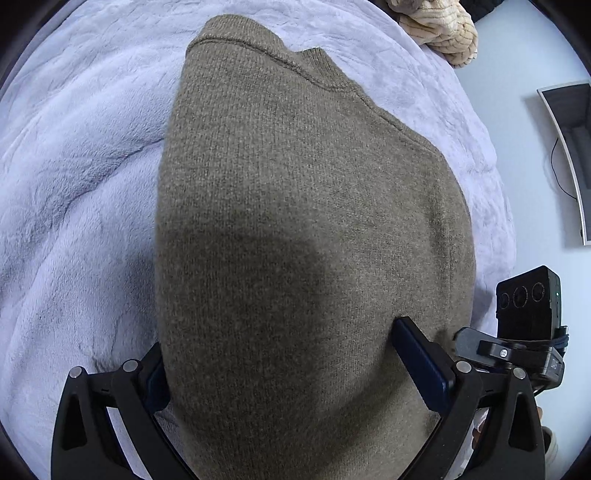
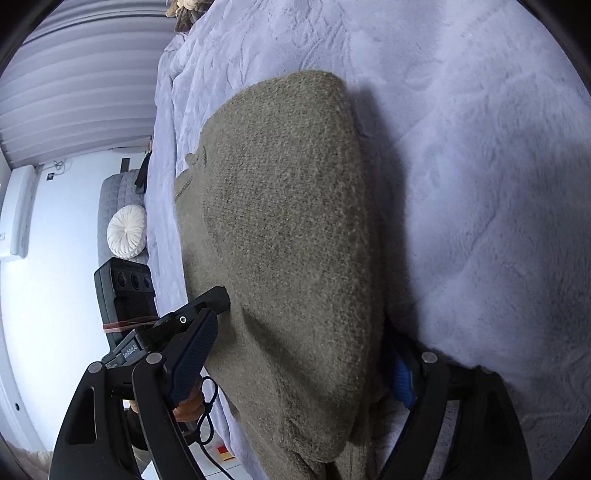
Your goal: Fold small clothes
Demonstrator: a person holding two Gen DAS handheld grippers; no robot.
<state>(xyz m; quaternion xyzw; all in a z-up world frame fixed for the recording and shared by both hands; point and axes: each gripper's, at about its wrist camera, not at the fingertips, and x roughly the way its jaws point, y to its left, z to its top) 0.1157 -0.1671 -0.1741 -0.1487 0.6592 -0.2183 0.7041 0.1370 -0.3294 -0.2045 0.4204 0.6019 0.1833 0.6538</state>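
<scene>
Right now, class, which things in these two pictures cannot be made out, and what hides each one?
- Left gripper: left wrist view, the sweater covers one finger; grip on it unclear.
- Right gripper: right wrist view, same sweater drapes between the fingers.
- Sweater's hem and sleeves: cut off by the bottom edges or tucked under.
- Cream fabric: cropped by the top edge.

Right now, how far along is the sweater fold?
Done: the olive sweater lies as a narrow folded panel on the lavender blanket. In hand: left tongs and right tongs straddle its near end, open. Left: final fold, not yet made.
</scene>
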